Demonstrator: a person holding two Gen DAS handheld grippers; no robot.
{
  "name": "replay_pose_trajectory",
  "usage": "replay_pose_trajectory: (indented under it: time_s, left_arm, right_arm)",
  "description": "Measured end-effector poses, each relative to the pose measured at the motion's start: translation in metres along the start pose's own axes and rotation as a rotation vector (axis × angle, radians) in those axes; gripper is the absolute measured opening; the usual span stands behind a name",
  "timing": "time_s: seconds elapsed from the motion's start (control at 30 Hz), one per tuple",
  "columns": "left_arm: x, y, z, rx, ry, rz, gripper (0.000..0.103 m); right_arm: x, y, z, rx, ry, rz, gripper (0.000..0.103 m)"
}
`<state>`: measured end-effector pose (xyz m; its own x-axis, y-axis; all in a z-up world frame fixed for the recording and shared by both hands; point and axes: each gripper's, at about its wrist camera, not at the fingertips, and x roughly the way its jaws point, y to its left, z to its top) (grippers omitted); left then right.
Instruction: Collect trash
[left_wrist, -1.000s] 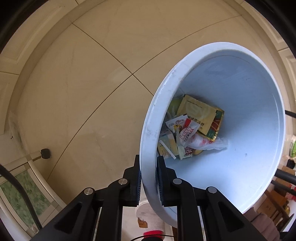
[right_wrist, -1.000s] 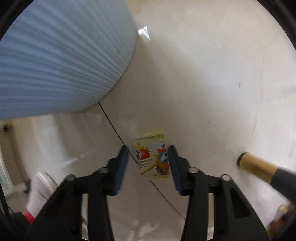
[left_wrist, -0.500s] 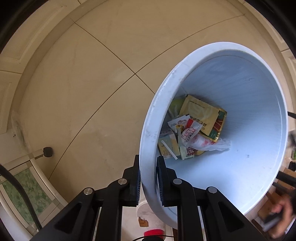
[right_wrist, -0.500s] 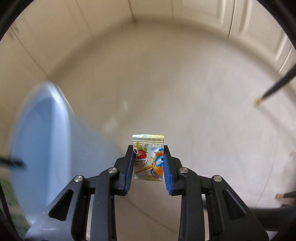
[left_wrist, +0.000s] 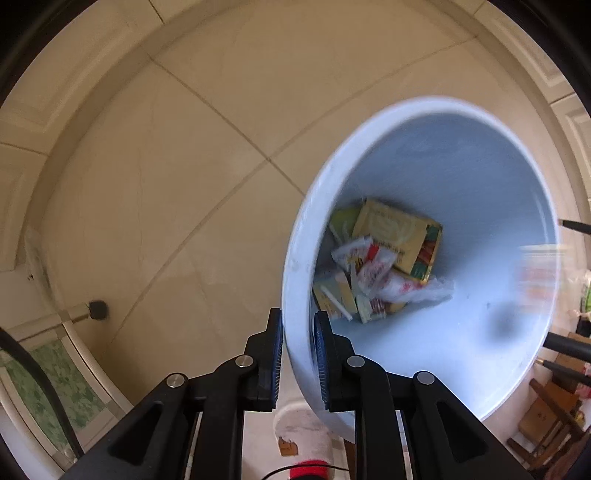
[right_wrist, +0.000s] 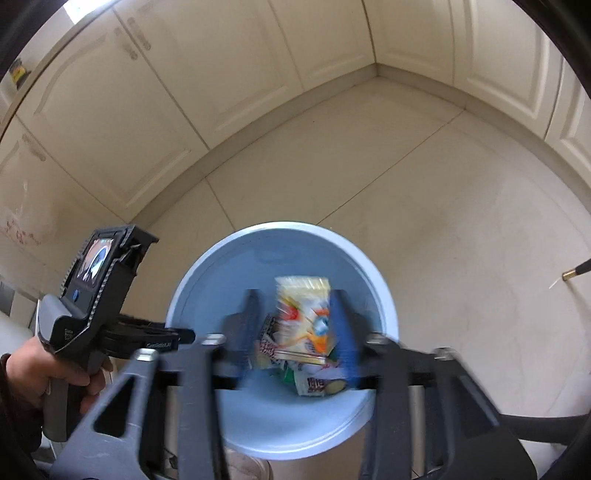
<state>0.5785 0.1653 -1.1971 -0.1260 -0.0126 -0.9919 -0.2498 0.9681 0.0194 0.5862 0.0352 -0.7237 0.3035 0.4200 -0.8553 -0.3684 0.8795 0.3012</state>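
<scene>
A light blue round bin (left_wrist: 295, 258) holds several wrappers (left_wrist: 380, 258) on its bottom. My left gripper (left_wrist: 298, 354) is shut on the near rim of the bin, one finger outside and one inside, and its jaws are opening. In the right wrist view the bin (right_wrist: 384, 295) lies right below my right gripper (right_wrist: 297, 332), whose jaws are opening. A blurred fruit jelly packet (right_wrist: 303, 314) hangs loose between them, apart from the left finger. A colourful streak (left_wrist: 537, 269) blurs past the bin's far rim. A hand (right_wrist: 44, 373) holds the left gripper (right_wrist: 184, 338) at the rim.
Beige floor tiles (right_wrist: 461, 229) surround the bin, with cream cabinet doors (right_wrist: 129, 122) along the far walls. A black door stop (left_wrist: 98, 309) sits low at the left. Dark chair legs and wooden furniture (left_wrist: 554, 417) crowd the right, and a gold-tipped leg (right_wrist: 576, 272) pokes in.
My right gripper rose from the floor with the packet, came over the bin and spread its jaws, freeing the packet. The left gripper sank with the bin.
</scene>
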Motion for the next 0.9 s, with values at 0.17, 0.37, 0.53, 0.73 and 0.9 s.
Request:
replay_pose_trajectory:
  time_s: [0.17,0.37,0.53,0.73,0.9]
  left_arm:
    - [0.010,-0.033,-0.004,0.043,-0.071,0.021,0.040]
    - [-0.033,-0.075,-0.027,0.052,-0.314,0.015,0.059]
    - [-0.082,-0.114,-0.081,-0.007,-0.529,-0.076,0.064]
    - [-0.129,-0.182,-0.180,-0.055,-0.772,-0.078,0.071]
    - [-0.203,-0.240,-0.269,-0.033,-0.961,-0.022,0.084]
  right_arm:
    - [-0.026,0.022,0.007,-0.055,-0.036,-0.016,0.058]
    - [-0.093,0.052,0.027,-0.133,-0.092,-0.080,0.086]
    - [-0.175,0.091,0.049,-0.226,-0.190,-0.122,0.096]
    - [-0.280,0.128,0.066,-0.296,-0.329,-0.167,0.103]
    - [-0.386,0.156,0.052,-0.326,-0.441,-0.185,0.103]
